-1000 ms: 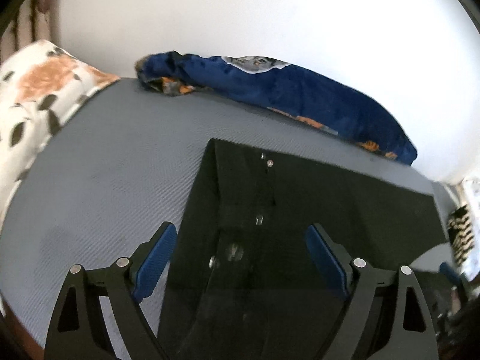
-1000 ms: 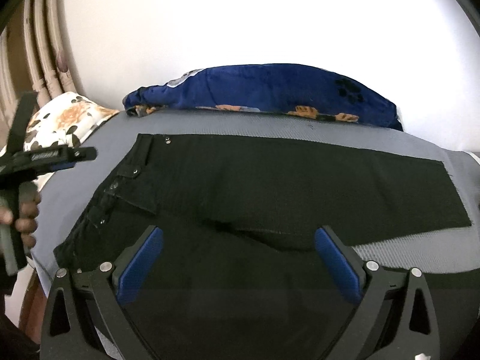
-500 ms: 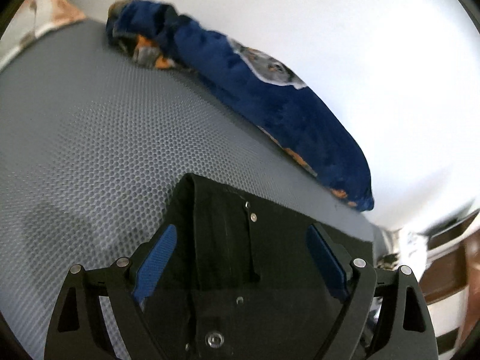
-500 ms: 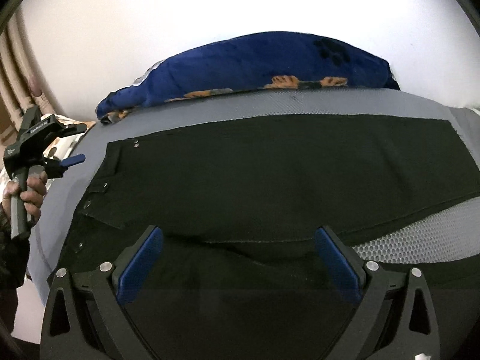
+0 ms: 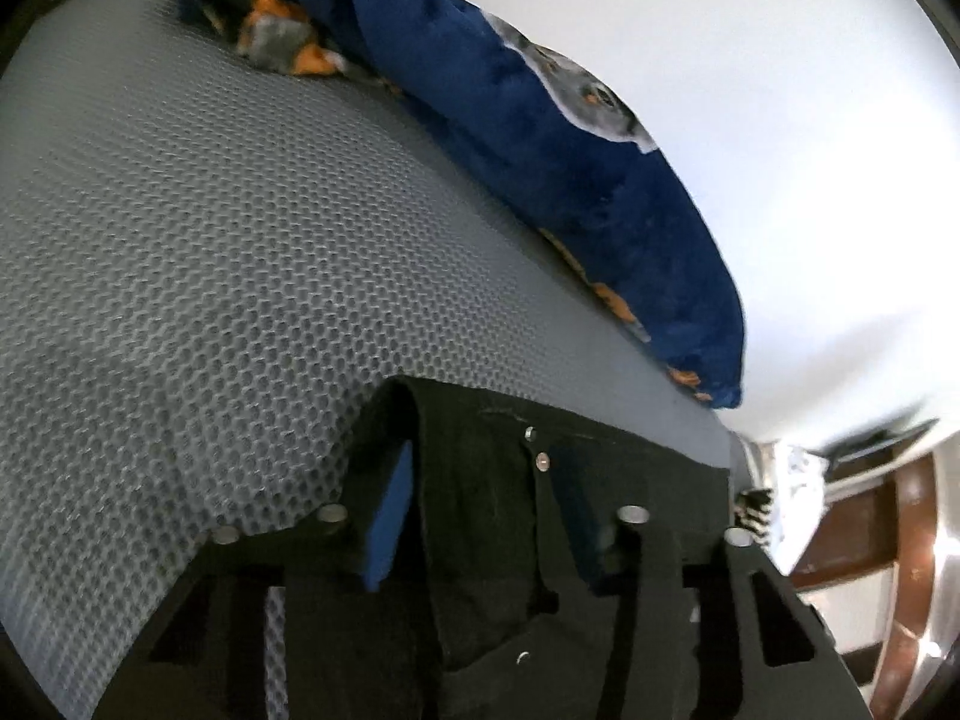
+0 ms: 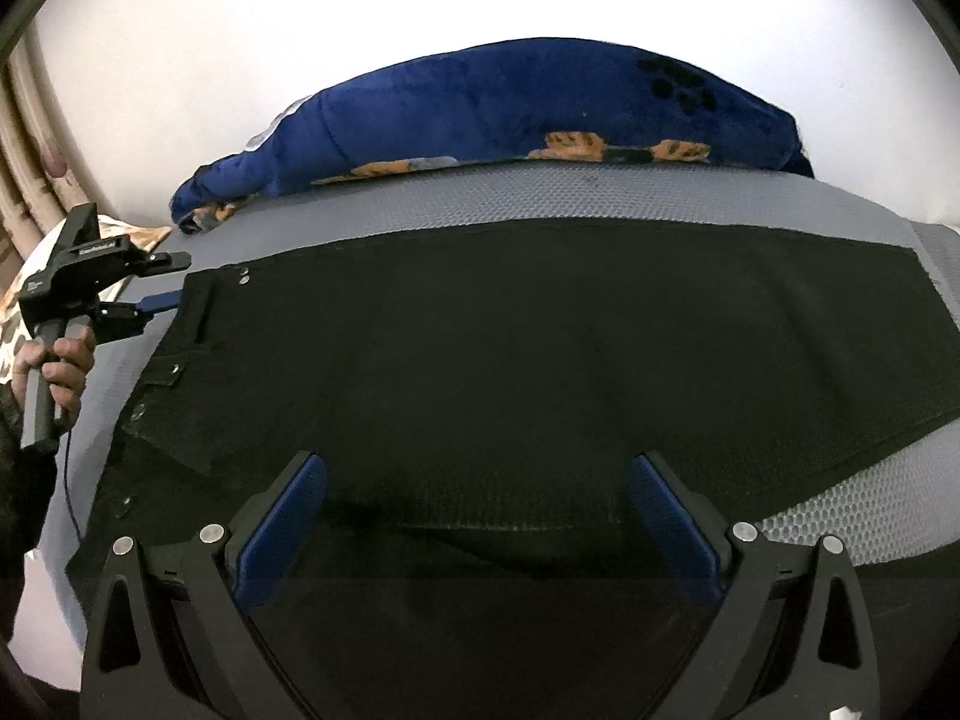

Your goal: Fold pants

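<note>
Pants (image 6: 540,360), black, lie flat across the grey mat (image 5: 210,240), waistband toward the left gripper (image 5: 486,516). Its jaws are closing with the waistband corner bunched between them; whether the pads press yet I cannot tell. The right gripper (image 6: 477,516) hovers over the near edge, jaws wide apart, nothing between. Only the right view shows both legs and the hand (image 6: 57,366) holding the left tool; the left view shows the rivets close up. A blue blanket (image 6: 510,114) lies behind.
</note>
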### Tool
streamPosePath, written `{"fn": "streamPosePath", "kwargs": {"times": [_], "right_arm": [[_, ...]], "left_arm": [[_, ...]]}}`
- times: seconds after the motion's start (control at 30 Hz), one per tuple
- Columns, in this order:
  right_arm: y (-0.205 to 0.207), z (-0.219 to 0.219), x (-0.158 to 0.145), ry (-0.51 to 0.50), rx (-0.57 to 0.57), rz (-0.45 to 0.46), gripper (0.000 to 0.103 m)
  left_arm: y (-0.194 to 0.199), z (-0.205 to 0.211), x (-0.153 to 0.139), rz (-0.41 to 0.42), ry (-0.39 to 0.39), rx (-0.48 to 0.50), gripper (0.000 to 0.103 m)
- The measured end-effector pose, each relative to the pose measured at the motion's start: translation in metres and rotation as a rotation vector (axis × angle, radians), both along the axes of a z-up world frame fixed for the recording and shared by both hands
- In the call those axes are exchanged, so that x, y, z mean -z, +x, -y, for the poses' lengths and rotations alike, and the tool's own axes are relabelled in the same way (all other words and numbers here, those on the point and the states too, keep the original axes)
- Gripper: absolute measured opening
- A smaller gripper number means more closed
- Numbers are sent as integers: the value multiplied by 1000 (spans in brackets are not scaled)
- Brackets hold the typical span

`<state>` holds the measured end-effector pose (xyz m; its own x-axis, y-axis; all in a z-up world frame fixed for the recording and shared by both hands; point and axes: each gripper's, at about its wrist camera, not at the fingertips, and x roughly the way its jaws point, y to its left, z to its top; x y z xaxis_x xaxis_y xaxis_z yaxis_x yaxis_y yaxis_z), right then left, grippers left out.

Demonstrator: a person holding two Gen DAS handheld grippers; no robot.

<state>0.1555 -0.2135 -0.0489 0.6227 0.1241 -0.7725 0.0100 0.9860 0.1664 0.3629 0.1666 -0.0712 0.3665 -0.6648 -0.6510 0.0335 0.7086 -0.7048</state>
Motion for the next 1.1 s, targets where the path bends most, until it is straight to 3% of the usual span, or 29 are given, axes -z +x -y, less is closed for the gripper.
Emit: {"fn": "streamPosePath", "kwargs": {"times": [0.1, 0.33, 0.5, 0.83, 0.9, 0.97, 1.1], "right_arm": [[5, 0, 3, 10, 6, -11, 100], [15, -5, 9, -5, 0, -37, 100], [26, -7, 11, -2, 3, -44, 100], [43, -12, 14, -25, -14, -42, 100], [47, -9, 15, -18, -12, -42, 100], [51, -8, 16, -20, -12, -46, 100], [58, -3, 15, -34, -19, -46, 100]], "left_arm": [[4, 5, 1, 10, -3, 37, 44], [2, 8, 5, 42, -102, 85, 43], [5, 26, 10, 49, -93, 152, 42], [24, 31, 21, 57, -116, 141, 42], [25, 27, 25, 57, -125, 139, 37], [23, 18, 28, 54, -100, 129, 14], [17, 13, 28, 88, -55, 120, 12]]}}
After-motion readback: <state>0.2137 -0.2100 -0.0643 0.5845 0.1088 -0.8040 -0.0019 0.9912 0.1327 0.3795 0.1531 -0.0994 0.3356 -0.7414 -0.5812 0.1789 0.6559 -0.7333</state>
